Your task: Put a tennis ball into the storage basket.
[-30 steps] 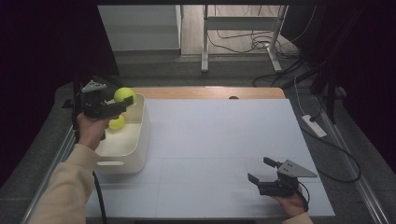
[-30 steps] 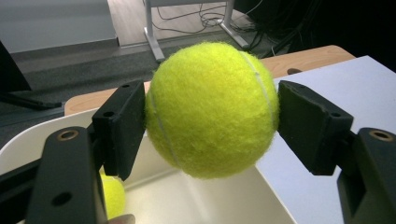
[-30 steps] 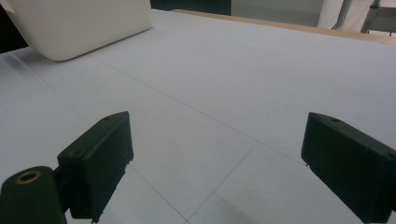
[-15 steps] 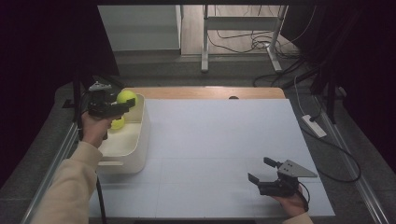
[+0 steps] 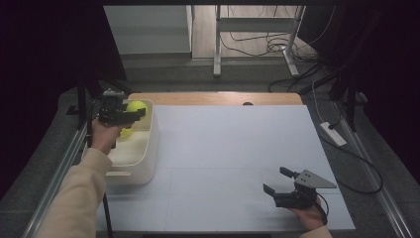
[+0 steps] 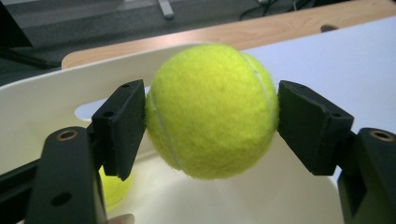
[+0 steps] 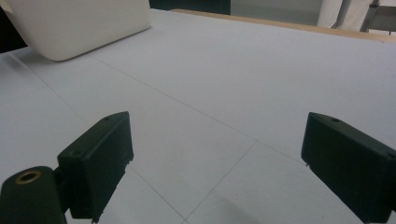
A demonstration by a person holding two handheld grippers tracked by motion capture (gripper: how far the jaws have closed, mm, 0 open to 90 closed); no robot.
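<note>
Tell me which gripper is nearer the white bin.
Left. The left gripper hangs over the white bin, shut on a tennis ball. The right gripper rests open far across the table, near its front right corner.

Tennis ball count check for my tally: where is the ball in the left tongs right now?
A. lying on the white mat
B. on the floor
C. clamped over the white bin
C: the left tongs pinch the tennis ball above the white bin.
</note>
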